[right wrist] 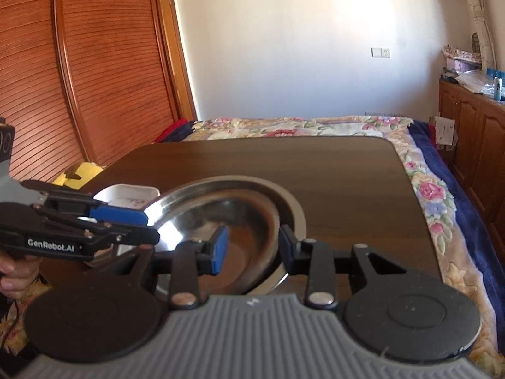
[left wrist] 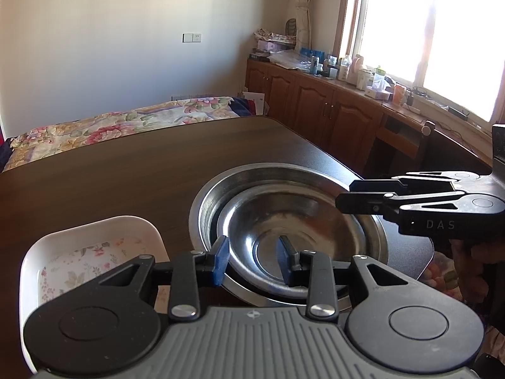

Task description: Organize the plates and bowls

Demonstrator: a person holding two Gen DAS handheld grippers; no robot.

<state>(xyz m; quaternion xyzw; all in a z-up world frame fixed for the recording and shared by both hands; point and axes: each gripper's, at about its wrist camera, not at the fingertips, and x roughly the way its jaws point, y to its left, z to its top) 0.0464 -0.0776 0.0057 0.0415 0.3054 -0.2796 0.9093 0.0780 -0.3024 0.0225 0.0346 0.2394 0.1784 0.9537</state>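
On the dark wooden table (left wrist: 110, 170), two stainless steel dishes sat nested: a shallow steel plate (left wrist: 284, 221) inside a wider steel basin (left wrist: 205, 202). Just beside them, toward the left gripper's side, stood a white square dish (left wrist: 94, 246) with a floral bottom.

The left gripper (left wrist: 254, 260) hovered low over the near rim of the steel plate, its blue pads (left wrist: 221, 262) parted with the rim running between them. They did not look pressed on the metal; I judged the jaws loose around the edge, not yet clamped. From the right wrist view the inner plate looked tilted, its near edge raised, though blur made that hard to confirm.

The right gripper (left wrist: 344, 197) reached in sideways from the opposite rim, its fingers over the plate's far right edge. In its own view, the right gripper (right wrist: 252, 246) had pads (right wrist: 219, 249) spread either side of the plate's rim; whether they bit on it I could not tell.

The coming move seemed to turn on this: the plate lay directly ahead of both tools, one at each opposite rim, neither clearly nearer. The plate being round, no long axis mattered; a lift would likely need both edges rising together to clear the basin.
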